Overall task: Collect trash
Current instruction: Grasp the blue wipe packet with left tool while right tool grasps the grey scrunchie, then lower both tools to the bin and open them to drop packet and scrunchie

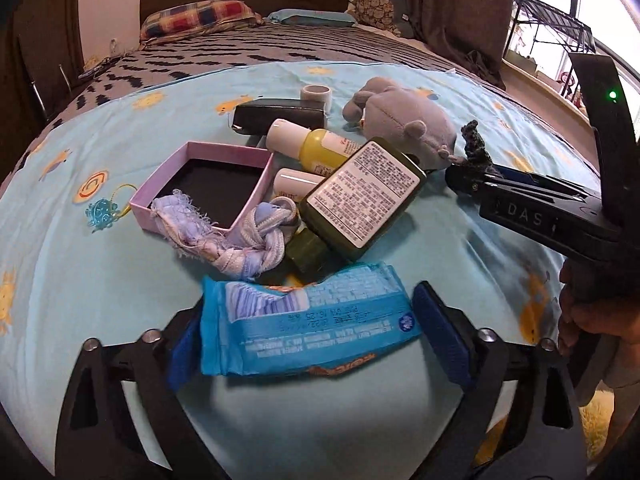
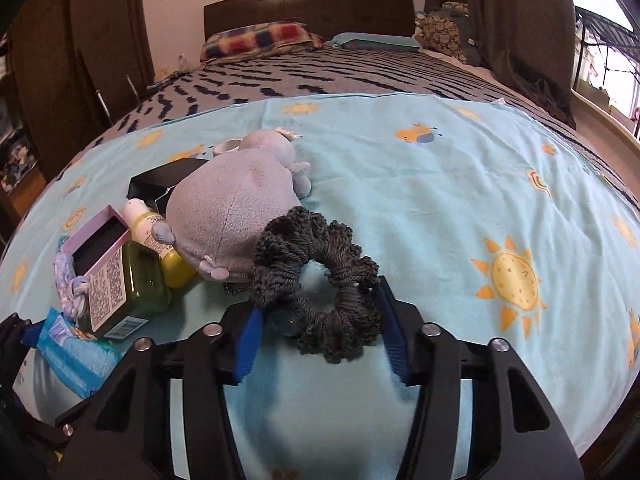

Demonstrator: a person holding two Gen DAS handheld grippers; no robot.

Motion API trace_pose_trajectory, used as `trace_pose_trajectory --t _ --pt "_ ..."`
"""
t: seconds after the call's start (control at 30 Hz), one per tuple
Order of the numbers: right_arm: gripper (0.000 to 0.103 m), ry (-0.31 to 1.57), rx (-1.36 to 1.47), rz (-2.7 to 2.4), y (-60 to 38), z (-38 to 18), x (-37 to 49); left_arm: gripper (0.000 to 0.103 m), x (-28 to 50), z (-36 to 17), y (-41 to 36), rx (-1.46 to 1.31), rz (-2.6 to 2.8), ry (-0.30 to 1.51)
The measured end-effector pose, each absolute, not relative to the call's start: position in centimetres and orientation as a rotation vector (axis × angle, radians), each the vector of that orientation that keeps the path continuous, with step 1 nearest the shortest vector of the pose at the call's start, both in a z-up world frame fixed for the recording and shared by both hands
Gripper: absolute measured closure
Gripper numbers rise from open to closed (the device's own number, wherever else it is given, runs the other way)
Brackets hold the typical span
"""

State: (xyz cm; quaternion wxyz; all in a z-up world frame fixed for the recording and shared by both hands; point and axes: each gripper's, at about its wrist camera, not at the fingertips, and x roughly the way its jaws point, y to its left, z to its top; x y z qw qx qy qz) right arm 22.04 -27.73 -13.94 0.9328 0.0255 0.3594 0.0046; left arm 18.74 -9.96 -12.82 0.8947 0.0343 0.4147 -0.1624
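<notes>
A blue wipes packet [image 1: 304, 324] lies on the light blue sheet [image 1: 460, 248] between the fingers of my left gripper [image 1: 310, 344]. The jaws are open around it and the left pad touches its edge. The packet also shows in the right wrist view [image 2: 76, 350]. My right gripper [image 2: 320, 340] is open around a dark grey knitted scrunchie [image 2: 316, 276]; it also shows in the left wrist view [image 1: 476, 172]. The scrunchie lies on the sheet against a grey plush toy [image 2: 228, 212].
A pile sits beyond the packet: a green bottle [image 1: 360, 196], a yellow bottle [image 1: 316, 144], a pink box [image 1: 208, 184], a knotted cloth strip [image 1: 240, 240], a black box [image 1: 280, 116], a tape roll [image 1: 316, 94]. Pillows [image 1: 196, 18] lie at the headboard.
</notes>
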Motion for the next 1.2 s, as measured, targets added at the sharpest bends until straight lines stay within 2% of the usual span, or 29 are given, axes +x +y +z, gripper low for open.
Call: trace_pose_trajectory --t 0.07,0.17,0.7,1.0,1.1,1.2 --pt "0.071 0.734 0.064 0.008 -28.0 -13.9 22.0 0.02 18.5 -12.8 -9.8 0.071 -0.339 0.86" --pt "0.077 0.732 0.093 0.019 -28.6 -13.8 21.5 0.022 18.1 -12.7 -9.6 0.069 -0.338 0.861" --pt "0.078 0.677 0.092 0.103 -26.2 -11.6 14.0 0.032 12.5 -12.2 -7.6 0.035 -0.34 0.844" --pt "0.078 0.683 0.115 0.136 -24.6 -12.6 10.1 0.038 9.8 -13.5 -7.4 0.086 -0.317 0.812" --pt "0.078 0.691 0.109 0.141 -24.2 -13.1 9.0 0.041 9.1 -13.4 -7.5 0.093 -0.317 0.812" --pt "0.078 0.698 0.113 0.142 -24.1 -13.7 8.1 0.049 8.2 -13.5 -7.4 0.103 -0.324 0.811"
